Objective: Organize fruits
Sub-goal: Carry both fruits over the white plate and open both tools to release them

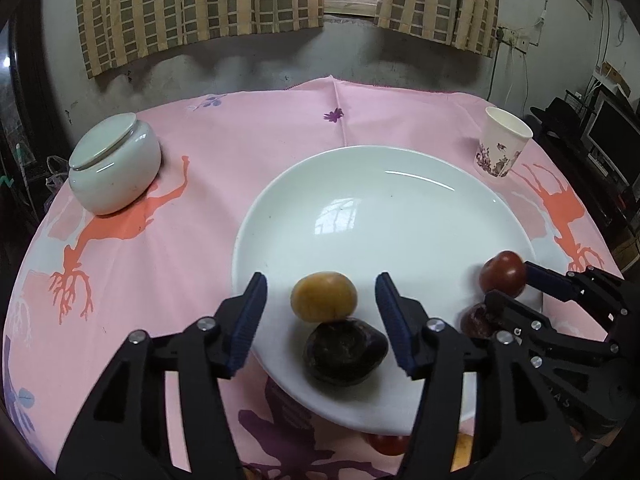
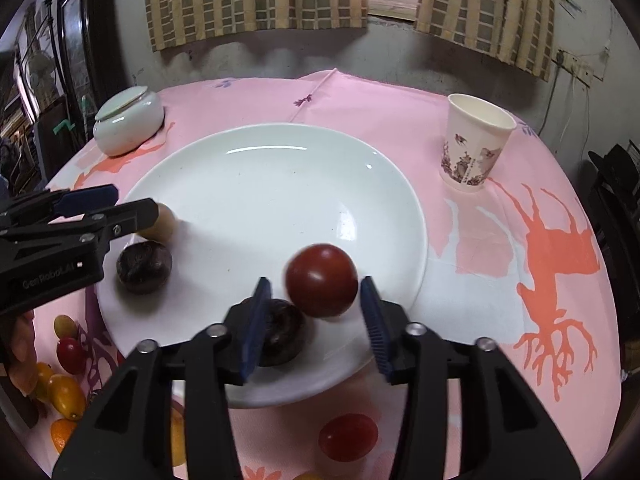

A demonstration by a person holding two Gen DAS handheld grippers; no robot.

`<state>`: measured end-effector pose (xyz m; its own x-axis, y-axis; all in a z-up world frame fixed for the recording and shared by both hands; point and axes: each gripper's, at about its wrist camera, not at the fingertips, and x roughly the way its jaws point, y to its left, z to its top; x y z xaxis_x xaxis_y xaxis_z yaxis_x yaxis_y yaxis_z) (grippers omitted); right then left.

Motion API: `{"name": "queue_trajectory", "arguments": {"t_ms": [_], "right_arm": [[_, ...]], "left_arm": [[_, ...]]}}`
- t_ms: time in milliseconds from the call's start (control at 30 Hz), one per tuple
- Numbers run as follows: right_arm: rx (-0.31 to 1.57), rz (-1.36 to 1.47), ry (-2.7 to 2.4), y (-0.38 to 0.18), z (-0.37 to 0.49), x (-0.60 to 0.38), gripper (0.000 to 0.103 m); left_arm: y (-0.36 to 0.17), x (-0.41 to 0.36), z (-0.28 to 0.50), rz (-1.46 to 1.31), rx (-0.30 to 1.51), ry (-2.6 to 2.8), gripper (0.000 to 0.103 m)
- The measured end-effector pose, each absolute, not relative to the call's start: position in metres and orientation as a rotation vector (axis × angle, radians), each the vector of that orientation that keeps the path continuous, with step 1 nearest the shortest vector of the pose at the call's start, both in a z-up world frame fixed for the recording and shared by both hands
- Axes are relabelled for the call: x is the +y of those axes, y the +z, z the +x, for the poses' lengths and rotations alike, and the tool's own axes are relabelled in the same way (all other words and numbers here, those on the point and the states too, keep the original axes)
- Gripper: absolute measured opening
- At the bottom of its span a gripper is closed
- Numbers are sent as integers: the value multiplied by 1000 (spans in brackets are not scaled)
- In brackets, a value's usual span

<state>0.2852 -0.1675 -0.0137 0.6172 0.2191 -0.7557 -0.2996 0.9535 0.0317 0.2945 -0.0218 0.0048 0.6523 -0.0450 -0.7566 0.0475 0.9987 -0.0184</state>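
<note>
Both tools stood partly open, gripping nothing: the left tool (image 1: pixel 322 312) straddled a yellow fruit (image 1: pixel 323 296) on the plate (image 1: pixel 400 184), the right tool (image 2: pixel 316 316) flanked a red tomato (image 2: pixel 321 280).

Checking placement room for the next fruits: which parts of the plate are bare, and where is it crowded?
The white plate is bare across its middle and far half, toward the lidded jar and paper cup. Its near edge is crowded: yellow fruit, two dark fruits, the red tomato, plus both grippers.
</note>
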Motion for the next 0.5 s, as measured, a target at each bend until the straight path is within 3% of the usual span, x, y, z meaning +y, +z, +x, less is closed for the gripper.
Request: {"name": "queue_trajectory", "arguments": {"t_ms": [333, 433, 500], "right_arm": [[824, -76, 322, 5, 247, -182, 59], [822, -59, 326, 9, 227, -189, 59], [818, -40, 322, 13, 212, -193, 68]], "left_arm": [[29, -10, 251, 8, 832, -84, 73], [38, -5, 227, 24, 811, -88, 82], [41, -3, 208, 57, 802, -73, 91]]}}
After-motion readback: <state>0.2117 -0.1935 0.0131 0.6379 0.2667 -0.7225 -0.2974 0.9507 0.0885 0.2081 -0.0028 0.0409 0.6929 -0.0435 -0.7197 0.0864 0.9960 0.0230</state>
